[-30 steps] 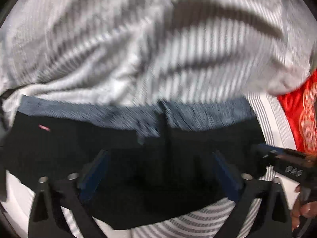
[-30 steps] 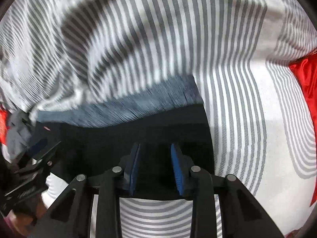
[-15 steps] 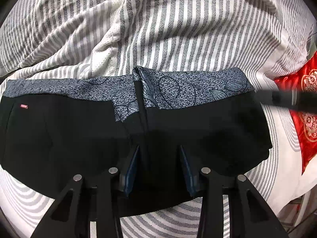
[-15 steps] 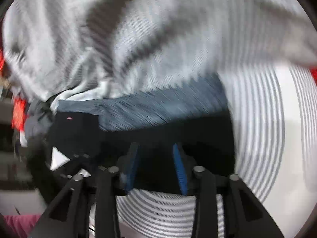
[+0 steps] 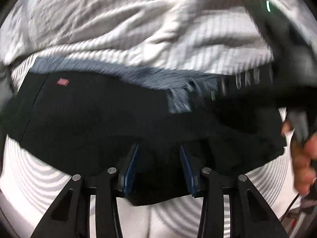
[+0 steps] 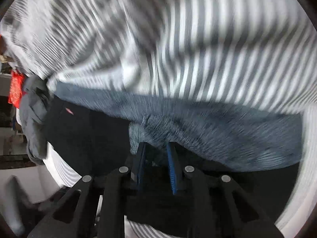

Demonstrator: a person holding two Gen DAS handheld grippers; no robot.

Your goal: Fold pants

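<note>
The left gripper [image 5: 159, 168], jaws part open over the black pants [image 5: 95, 119], steadies the hem while the right gripper [image 6: 156, 166], at three o'clock, closes on the patterned waistband [image 6: 218, 134] to fold it.

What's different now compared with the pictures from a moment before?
The right gripper has swung from the black fabric near the pants' right edge to their blue patterned waistband, and its jaws are closing with that fabric between them. The left gripper narrowed over the black cloth. The pants still lie on the striped bedsheet.
</note>
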